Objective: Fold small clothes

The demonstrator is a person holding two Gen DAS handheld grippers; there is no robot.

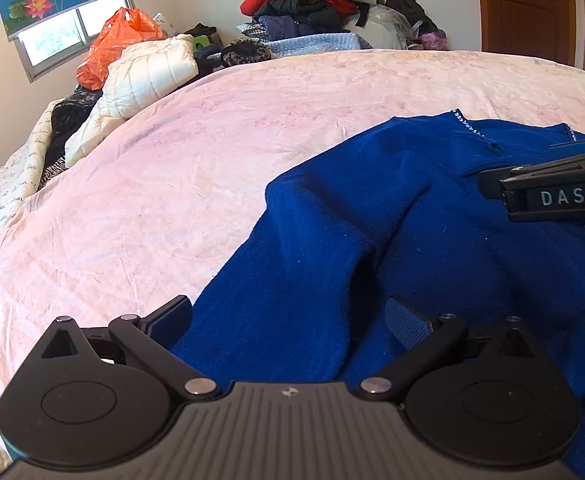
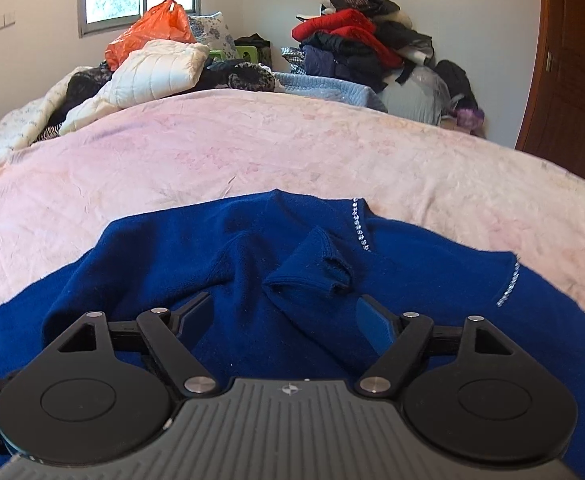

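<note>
Two grippers, left gripper (image 1: pixel 288 320) and right gripper (image 2: pixel 288 316), hover jaws wide apart, empty, over a blue sweater (image 2: pixel 252 248) on the bed (image 2: pixel 252 140).

soft daylight enters through the window (image 2: pixel 138 0) on the far wall, its panes blown out to white. the pink bedspread (image 1: pixel 212 152) is evenly lit, with faint crease shadows. both views are sharp but bow strongly at the edges, bending the wooden door (image 2: pixel 572 72), and the corners darken into vignette.
</note>
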